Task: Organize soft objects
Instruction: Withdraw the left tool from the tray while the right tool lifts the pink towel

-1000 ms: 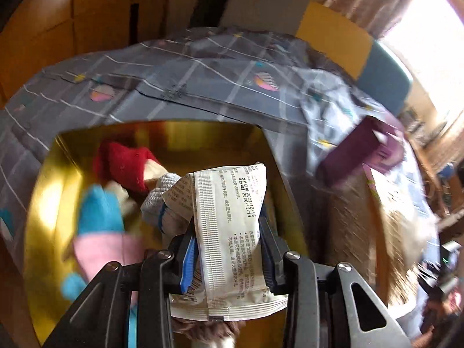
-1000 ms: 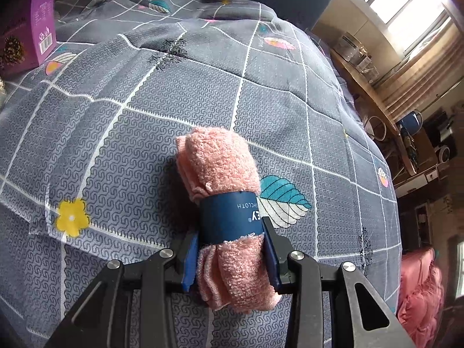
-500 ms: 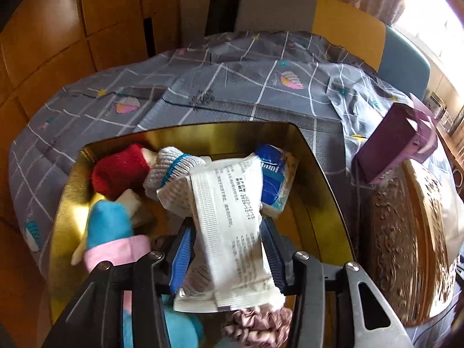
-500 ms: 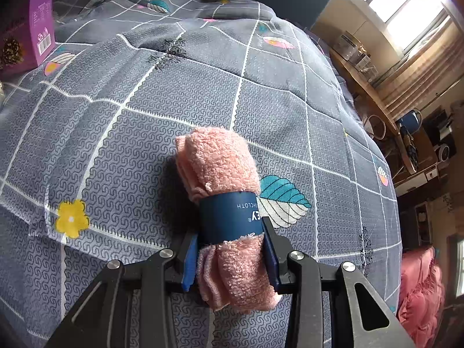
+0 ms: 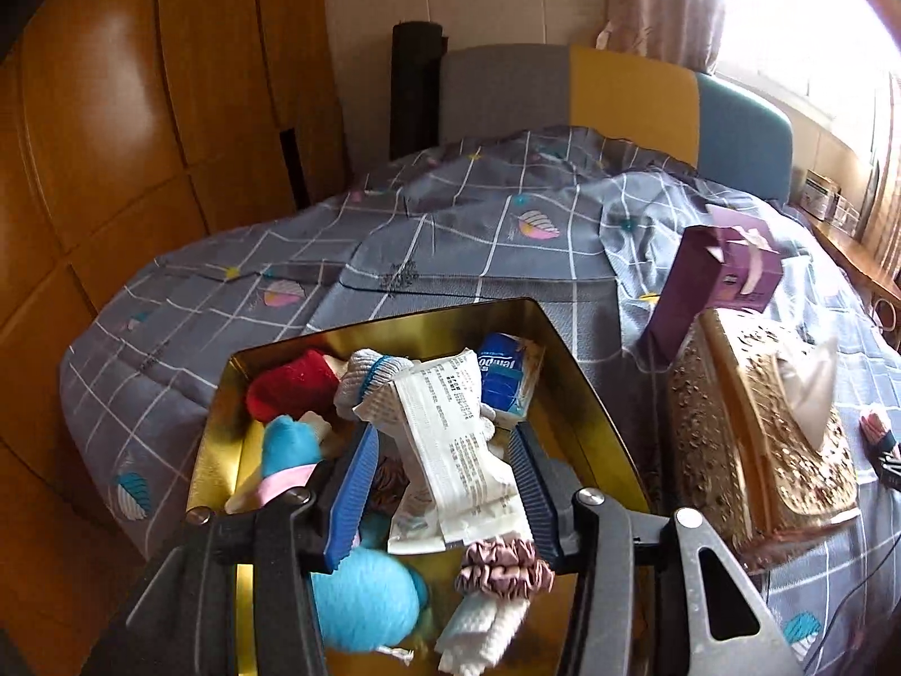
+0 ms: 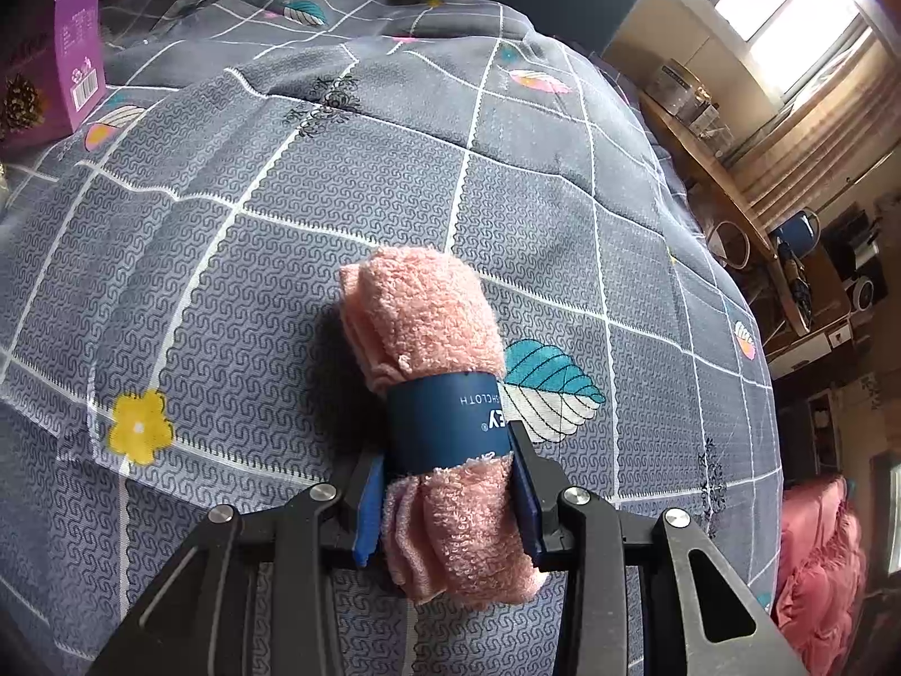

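In the left wrist view, a gold tin box [image 5: 585,394] sits on the grey checked bedspread and holds several soft items: a red sock, a blue-pink sock, a blue tissue pack [image 5: 501,380] and a mauve scrunchie [image 5: 504,566]. My left gripper [image 5: 442,479] hangs over the box with its jaws spread. A white printed packet [image 5: 456,450] lies between them on the pile, clear of both pads. In the right wrist view, my right gripper [image 6: 445,498] is shut on a rolled pink washcloth [image 6: 428,338] with a dark blue paper band, resting on the bedspread.
A gold ornate tissue box [image 5: 766,428] stands right of the tin, with a purple carton [image 5: 715,287] behind it; the carton also shows in the right wrist view [image 6: 79,62]. Wooden wardrobe doors stand at the left, a headboard behind, and a desk with clutter beyond the bed's right edge.
My left gripper has opened, let go of the white packet into the tin, and pulled back and up. My right gripper stays shut on the washcloth, almost unmoved.
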The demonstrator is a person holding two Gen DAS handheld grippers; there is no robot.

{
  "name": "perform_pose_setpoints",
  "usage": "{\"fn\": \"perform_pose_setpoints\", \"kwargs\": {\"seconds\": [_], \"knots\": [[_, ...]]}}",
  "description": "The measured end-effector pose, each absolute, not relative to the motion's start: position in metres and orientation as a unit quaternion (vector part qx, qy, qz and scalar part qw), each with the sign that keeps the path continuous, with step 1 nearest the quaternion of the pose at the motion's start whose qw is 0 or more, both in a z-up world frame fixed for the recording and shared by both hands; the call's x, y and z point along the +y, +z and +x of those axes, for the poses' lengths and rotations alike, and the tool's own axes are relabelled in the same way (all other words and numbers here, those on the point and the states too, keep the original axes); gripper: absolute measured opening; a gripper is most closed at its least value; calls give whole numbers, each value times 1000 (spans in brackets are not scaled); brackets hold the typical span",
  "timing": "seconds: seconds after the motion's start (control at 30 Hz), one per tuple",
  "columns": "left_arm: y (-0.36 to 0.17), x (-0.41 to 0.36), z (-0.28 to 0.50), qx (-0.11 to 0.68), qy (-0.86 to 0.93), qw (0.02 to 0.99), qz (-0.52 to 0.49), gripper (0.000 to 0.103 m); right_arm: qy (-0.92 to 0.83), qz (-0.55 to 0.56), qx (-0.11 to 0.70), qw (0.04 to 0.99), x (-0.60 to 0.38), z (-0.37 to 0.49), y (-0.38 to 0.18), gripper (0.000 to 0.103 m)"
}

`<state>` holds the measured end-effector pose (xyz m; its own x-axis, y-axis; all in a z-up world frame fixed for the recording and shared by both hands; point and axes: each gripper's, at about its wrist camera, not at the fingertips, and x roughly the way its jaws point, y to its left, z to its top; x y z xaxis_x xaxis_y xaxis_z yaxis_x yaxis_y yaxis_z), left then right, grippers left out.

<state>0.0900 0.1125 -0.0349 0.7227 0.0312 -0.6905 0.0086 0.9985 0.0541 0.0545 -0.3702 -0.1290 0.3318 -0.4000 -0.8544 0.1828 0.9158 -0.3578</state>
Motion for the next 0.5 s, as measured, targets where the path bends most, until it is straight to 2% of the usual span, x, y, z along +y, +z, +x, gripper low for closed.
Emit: {"fn": "perform_pose_setpoints", "kwargs": {"seconds": [0.5], "knots": [[-11,102,34,316,-10,945,84,49,-190,-57,553,809,-382,60,-131,39]]}}
